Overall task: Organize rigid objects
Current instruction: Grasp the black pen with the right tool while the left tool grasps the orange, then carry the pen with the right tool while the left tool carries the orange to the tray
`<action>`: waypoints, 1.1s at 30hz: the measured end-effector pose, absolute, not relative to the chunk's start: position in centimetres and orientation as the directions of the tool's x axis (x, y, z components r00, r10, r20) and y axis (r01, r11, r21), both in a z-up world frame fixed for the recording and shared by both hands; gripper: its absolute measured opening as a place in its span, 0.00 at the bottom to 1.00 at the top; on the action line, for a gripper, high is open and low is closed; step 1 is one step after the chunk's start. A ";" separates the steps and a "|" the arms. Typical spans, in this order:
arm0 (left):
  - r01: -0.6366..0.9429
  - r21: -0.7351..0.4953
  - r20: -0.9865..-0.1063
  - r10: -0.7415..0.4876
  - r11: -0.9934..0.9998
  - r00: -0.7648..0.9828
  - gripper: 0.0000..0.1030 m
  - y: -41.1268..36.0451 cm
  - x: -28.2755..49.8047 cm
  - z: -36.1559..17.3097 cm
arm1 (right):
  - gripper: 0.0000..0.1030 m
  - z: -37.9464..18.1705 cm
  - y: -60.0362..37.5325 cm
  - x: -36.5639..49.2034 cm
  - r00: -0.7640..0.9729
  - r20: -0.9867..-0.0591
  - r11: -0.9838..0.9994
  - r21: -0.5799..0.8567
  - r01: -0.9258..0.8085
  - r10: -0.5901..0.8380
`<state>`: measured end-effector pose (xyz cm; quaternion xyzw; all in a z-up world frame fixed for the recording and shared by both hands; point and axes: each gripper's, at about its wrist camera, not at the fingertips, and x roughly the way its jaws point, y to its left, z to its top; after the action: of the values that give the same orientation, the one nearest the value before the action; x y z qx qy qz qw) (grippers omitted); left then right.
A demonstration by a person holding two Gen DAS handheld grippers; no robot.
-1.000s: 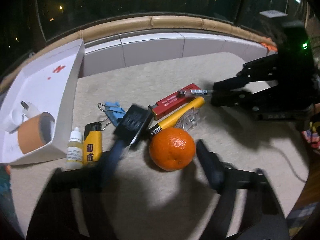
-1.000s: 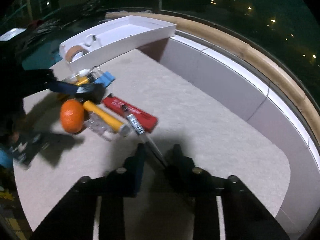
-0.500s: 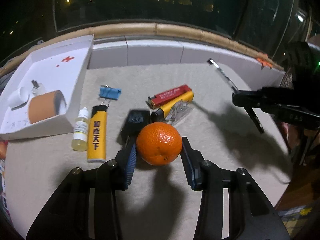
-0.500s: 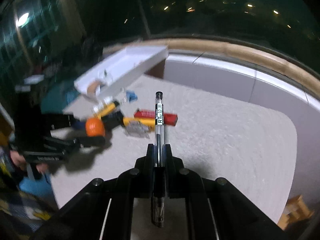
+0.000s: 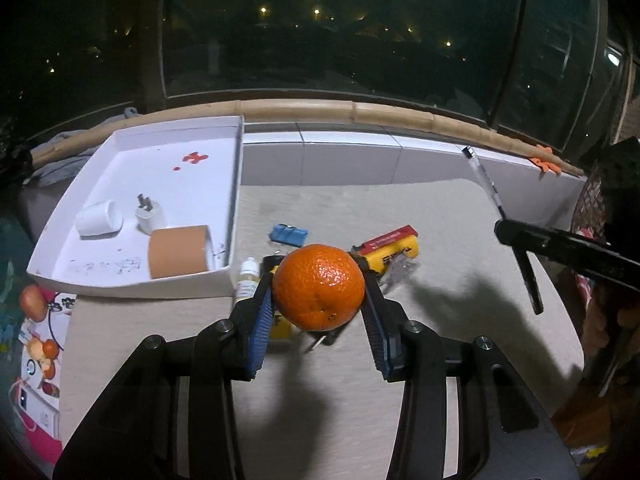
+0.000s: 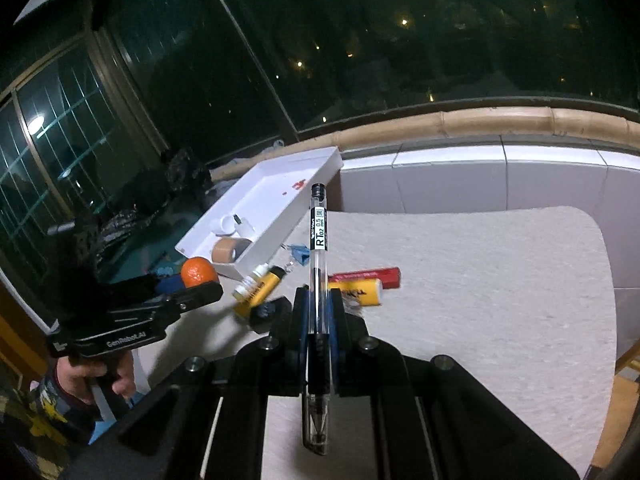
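My left gripper (image 5: 318, 300) is shut on an orange (image 5: 319, 286) and holds it above the beige mat; the orange also shows in the right wrist view (image 6: 199, 272). My right gripper (image 6: 318, 312) is shut on a clear pen (image 6: 319, 264), held upright above the mat; the pen also shows in the left wrist view (image 5: 484, 180). A white tray (image 5: 236, 184) at the left holds a tape roll (image 5: 178, 251), a white cap (image 5: 98, 219) and a plug (image 5: 150, 216). On the mat lie a dropper bottle (image 5: 248, 278), a red lighter (image 5: 394, 236), a yellow lighter (image 5: 396, 258) and a blue clip (image 5: 288, 234).
A second yellow lighter (image 6: 260, 290) and a black object (image 6: 270, 312) lie on the mat under the orange. A tiled ledge (image 5: 352, 156) with a bamboo rail (image 5: 360, 114) borders the far side. The window is behind it. Clutter lies left of the mat edge.
My left gripper has lifted the orange off the mat and moved it left toward the tray. My right gripper has raised the pen higher.
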<state>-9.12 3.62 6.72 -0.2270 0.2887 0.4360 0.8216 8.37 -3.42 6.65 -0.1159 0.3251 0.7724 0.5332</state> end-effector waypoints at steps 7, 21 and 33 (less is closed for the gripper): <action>-0.845 -0.117 -0.660 0.596 0.521 0.458 0.40 3.9 -10.5 6.9 | 0.07 7.3 -3.5 7.0 -0.406 -0.499 -0.220 0.390 -0.894 0.765; -0.847 -0.125 -0.643 0.608 0.516 0.465 0.40 5.5 -13.7 7.3 | 0.07 7.5 -2.8 4.5 -0.384 -0.505 -0.194 0.388 -0.901 0.773; -0.859 -0.137 -0.634 0.623 0.494 0.459 0.40 7.0 -17.0 7.5 | 0.07 8.1 -1.9 2.1 -0.362 -0.514 -0.186 0.362 -0.913 0.778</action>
<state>-17.04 7.03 7.51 -0.2257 0.2613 0.4495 0.8238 2.15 -1.86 8.09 -0.1076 0.3156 0.7625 0.5545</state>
